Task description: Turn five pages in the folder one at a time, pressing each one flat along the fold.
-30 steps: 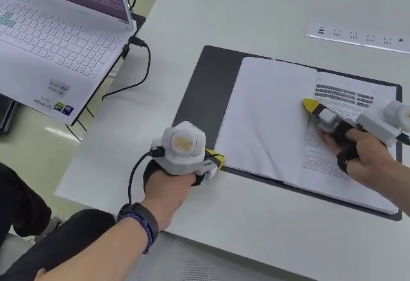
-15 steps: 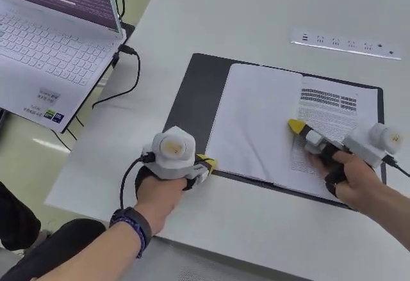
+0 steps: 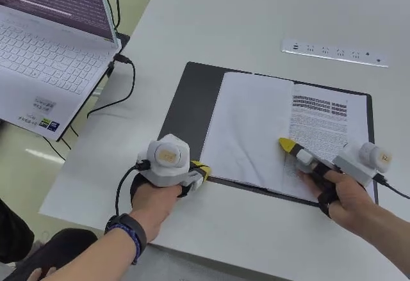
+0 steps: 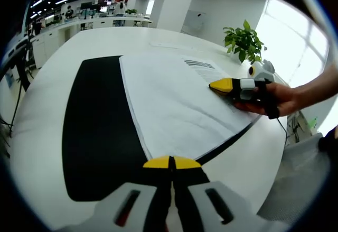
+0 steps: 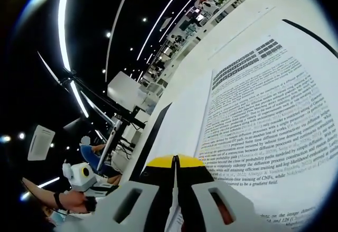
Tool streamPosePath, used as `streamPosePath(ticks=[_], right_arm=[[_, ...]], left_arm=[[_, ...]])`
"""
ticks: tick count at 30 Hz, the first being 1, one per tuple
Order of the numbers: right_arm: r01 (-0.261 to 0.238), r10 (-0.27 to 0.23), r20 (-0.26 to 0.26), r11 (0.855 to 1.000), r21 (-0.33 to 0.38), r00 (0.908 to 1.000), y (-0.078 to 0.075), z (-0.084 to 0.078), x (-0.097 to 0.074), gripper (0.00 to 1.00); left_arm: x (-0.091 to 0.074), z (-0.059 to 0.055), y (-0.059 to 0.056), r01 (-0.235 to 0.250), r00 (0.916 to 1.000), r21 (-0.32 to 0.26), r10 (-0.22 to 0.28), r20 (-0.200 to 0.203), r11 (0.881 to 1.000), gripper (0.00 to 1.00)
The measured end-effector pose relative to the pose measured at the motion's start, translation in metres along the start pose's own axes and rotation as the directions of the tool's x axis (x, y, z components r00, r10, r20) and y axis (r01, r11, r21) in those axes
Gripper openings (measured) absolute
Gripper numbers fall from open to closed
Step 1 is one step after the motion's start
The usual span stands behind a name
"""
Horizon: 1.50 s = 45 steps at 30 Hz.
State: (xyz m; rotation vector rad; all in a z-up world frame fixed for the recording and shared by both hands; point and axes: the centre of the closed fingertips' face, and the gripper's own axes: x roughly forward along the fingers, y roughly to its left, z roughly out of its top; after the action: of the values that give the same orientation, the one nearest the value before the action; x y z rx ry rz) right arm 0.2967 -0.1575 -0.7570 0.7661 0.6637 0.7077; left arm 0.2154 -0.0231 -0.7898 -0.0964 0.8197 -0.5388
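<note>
**Both grippers closed and empty at the open folder**

From the head view: finds the folder [image 3: 186,102] lying open on the white table [image 3: 256,12], with a blank turned page [image 3: 246,127] across its middle and a printed page [image 3: 323,124] on its right half. Puts the left gripper [image 3: 200,169] at the folder's near edge and the right gripper [image 3: 286,145] on the folder's fold, apparently touching paper. Places a laptop [image 3: 45,63] well left of the folder and a power strip [image 3: 335,53] beyond it.

From the left gripper view: shows yellow-tipped jaws pressed together on nothing, at the folder's black cover.

From the right gripper view: shows jaws likewise closed and empty, low over the folder's printed page beside the fold.
</note>
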Motion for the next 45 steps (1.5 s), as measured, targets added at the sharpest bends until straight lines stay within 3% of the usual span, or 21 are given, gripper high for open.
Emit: streamPosePath(ticks=[15, 29, 45], right_arm=[[-0.008, 0.008, -0.014, 1.000, 0.005, 0.9999, 0.002, -0.019, -0.013, 0.00], [-0.019, 0.019, -0.029, 1.000, 0.006, 0.9994, -0.008, -0.037, -0.024, 0.00], [-0.026, 0.026, -0.039, 1.000, 0.015, 0.9989, 0.002, -0.058, -0.037, 0.00]], left_arm=[[0.000, 0.000, 0.000, 0.008, 1.0000, 0.023, -0.009, 0.002, 1.000, 0.00], [0.000, 0.000, 0.000, 0.007, 0.9999, 0.025, -0.008, 0.015, 1.000, 0.00], [0.000, 0.000, 0.000, 0.007, 0.9998, 0.024, -0.008, 0.020, 1.000, 0.00]])
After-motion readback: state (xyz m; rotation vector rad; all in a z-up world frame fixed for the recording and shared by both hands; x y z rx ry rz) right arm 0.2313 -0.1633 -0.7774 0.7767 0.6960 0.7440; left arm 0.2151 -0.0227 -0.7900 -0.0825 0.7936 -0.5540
